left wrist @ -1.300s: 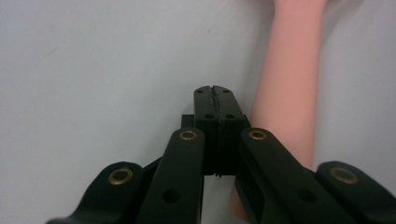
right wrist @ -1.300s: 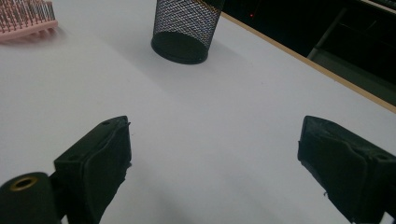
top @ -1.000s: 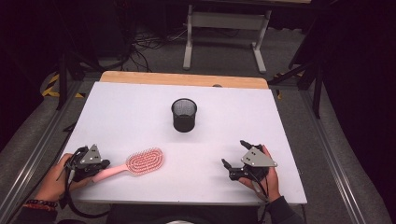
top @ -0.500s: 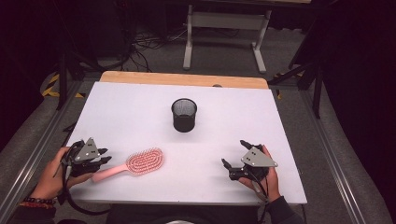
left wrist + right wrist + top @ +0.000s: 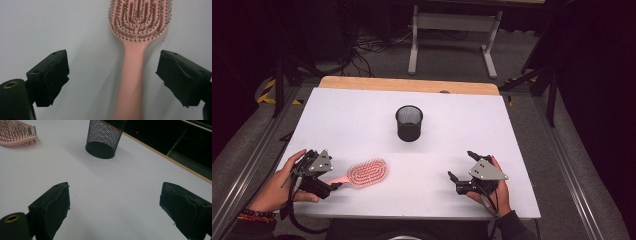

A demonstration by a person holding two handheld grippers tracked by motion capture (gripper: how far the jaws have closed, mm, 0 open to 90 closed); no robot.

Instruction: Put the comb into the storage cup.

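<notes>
A pink hairbrush (image 5: 368,173) lies flat on the white table (image 5: 362,115), bristles up, with its handle toward my left gripper (image 5: 333,179). In the left gripper view the handle (image 5: 131,82) runs between the jaws of my left gripper (image 5: 115,66), whose jaws have just been opening and stand wide, with neither pad touching it. A black mesh cup (image 5: 409,122) stands upright at the table's middle. My right gripper (image 5: 461,165) rests near the front right, open with nothing in it. The right gripper view looks toward the cup (image 5: 103,137) and the brush head (image 5: 17,132).
A wooden strip (image 5: 409,85) borders the table's far edge. Beyond it a metal stand (image 5: 452,30) and cables sit on the dark floor. Rails run along both sides of the table.
The left gripper's jaws have opened off the brush handle and the hand has lifted slightly. The brush stays where it lay. The right gripper has not moved.
</notes>
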